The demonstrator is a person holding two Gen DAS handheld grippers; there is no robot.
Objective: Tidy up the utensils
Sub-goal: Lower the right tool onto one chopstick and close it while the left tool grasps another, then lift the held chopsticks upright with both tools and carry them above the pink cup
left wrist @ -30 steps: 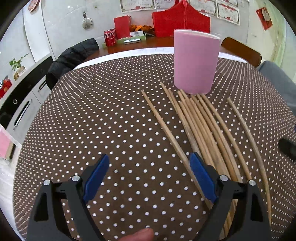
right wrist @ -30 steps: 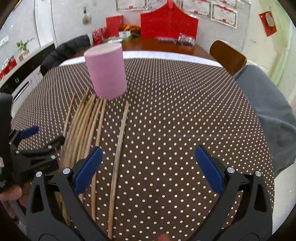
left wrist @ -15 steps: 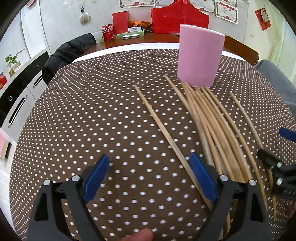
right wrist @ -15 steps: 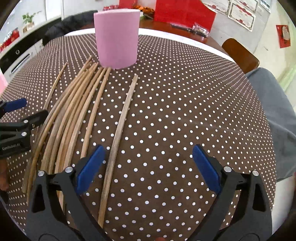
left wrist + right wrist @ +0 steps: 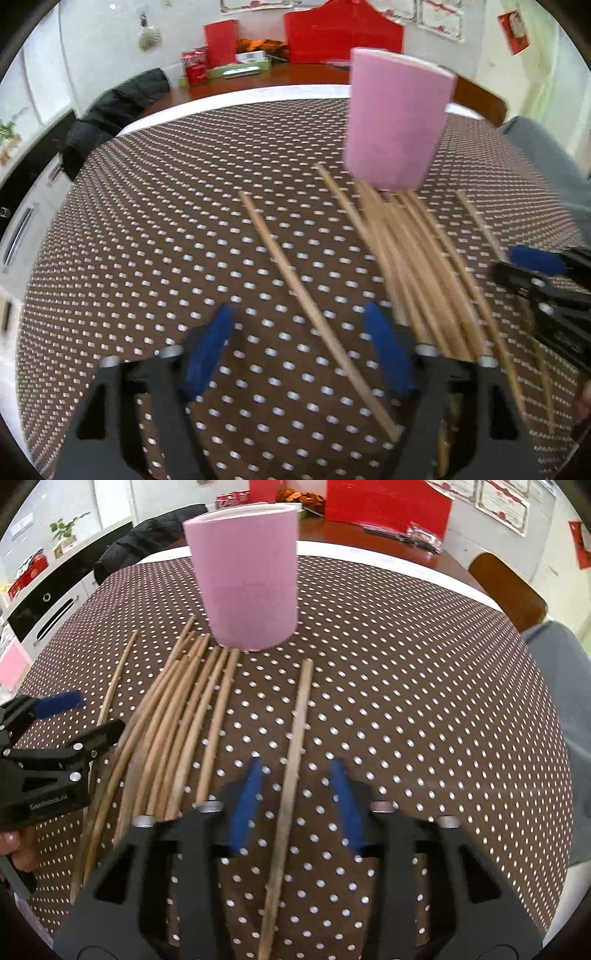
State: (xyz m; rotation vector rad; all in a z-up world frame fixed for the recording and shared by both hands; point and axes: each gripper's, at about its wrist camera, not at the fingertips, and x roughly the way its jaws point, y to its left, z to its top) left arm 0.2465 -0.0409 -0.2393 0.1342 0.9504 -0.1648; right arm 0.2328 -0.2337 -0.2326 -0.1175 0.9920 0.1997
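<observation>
Chopstick (image 5: 291,775) lies between closing right claw (image 5: 295,801); pads apart.

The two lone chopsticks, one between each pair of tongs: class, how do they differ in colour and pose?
The left lone chopstick is warm tan; the right lone chopstick looks greyer. The left one crosses its view diagonally; the right one runs nearly straight towards the pink cup. Both lie flat on the dotted tablecloth, apart from the bundle.

Pink cup (image 5: 246,579) behind chopsticks (image 5: 177,731)
</observation>
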